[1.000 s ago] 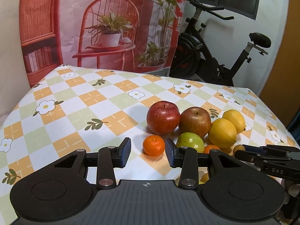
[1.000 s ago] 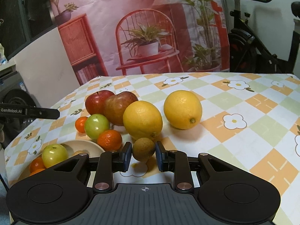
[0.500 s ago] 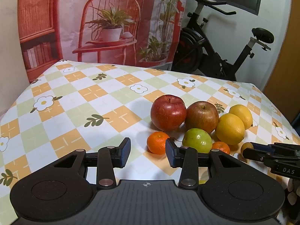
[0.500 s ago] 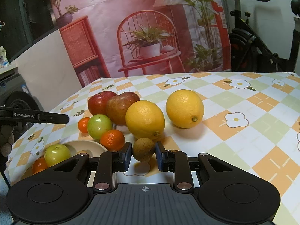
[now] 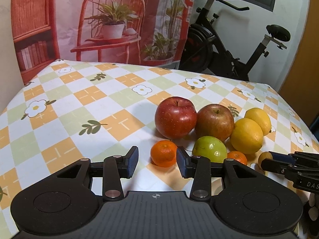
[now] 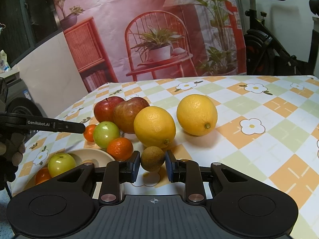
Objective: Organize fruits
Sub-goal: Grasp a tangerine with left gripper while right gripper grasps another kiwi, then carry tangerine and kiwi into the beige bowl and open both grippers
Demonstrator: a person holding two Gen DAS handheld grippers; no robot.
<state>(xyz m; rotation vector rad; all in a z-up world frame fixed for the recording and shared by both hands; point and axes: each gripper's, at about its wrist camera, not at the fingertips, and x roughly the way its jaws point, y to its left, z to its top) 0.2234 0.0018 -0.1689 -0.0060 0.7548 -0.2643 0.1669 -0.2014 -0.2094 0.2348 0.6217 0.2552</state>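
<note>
My left gripper [image 5: 157, 162] is open just above the checked tablecloth, and a small mandarin [image 5: 163, 153] lies right at its fingertips, close to the right-hand one and not pinched. Behind the mandarin sit two red apples [image 5: 175, 117], a green apple [image 5: 210, 149], two lemons [image 5: 246, 135] and another mandarin [image 5: 237, 157]. My right gripper [image 6: 152, 166] is shut on a brown kiwi [image 6: 153, 158] low over the cloth, in front of the nearer lemon [image 6: 154, 126]. It also shows from the side at the right of the left wrist view.
A beige bowl [image 6: 89, 155] at the table's near left corner holds a green apple [image 6: 60, 164] and a mandarin [image 6: 41, 175]. A gloved hand [image 6: 10, 149] holds the left tool. An exercise bike [image 5: 229, 45] and a printed backdrop stand behind the table.
My left gripper has crept forward and down toward the small mandarin, so the fruit looks nearer. The right gripper has stayed put with the kiwi.
</note>
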